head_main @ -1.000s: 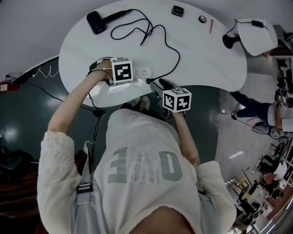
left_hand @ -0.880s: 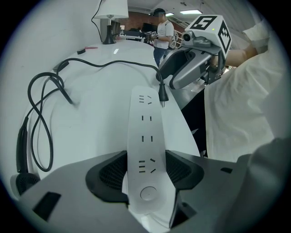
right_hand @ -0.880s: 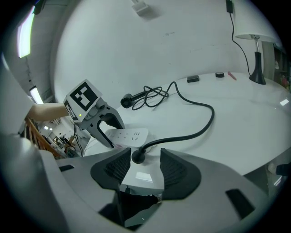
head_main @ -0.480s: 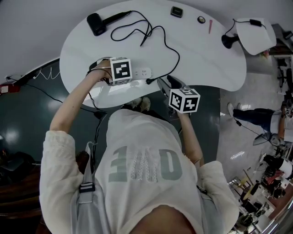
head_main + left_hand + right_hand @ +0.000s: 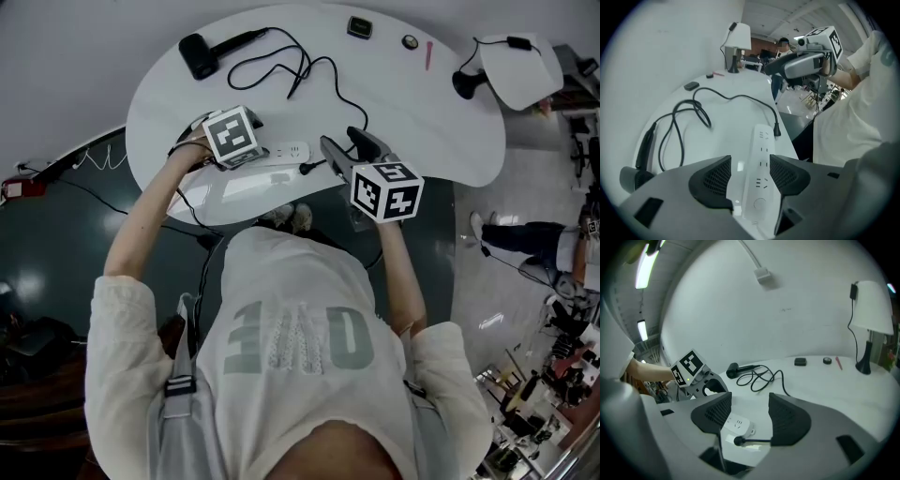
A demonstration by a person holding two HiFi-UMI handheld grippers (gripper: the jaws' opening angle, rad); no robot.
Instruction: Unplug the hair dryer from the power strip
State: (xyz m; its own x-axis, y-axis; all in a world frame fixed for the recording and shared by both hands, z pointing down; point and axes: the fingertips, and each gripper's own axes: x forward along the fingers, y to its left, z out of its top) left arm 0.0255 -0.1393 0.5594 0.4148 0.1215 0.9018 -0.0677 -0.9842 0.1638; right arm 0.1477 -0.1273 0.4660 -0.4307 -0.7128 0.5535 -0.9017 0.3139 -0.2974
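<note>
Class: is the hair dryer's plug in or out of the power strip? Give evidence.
Out. The plug lies on the table beside the end of the power strip, and every socket visible on the strip is empty.

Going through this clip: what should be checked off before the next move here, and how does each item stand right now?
1. Plug out of the power strip: ok, it lies on the table off the strip's end.
2. Right gripper released: ok, jaws have just been opening, nothing gripped between them.
3. Left gripper loose: ok, jaws straddle the strip with a gap beside one pad.
4. Hair dryer resting safely: ok, on the table's far side.
</note>
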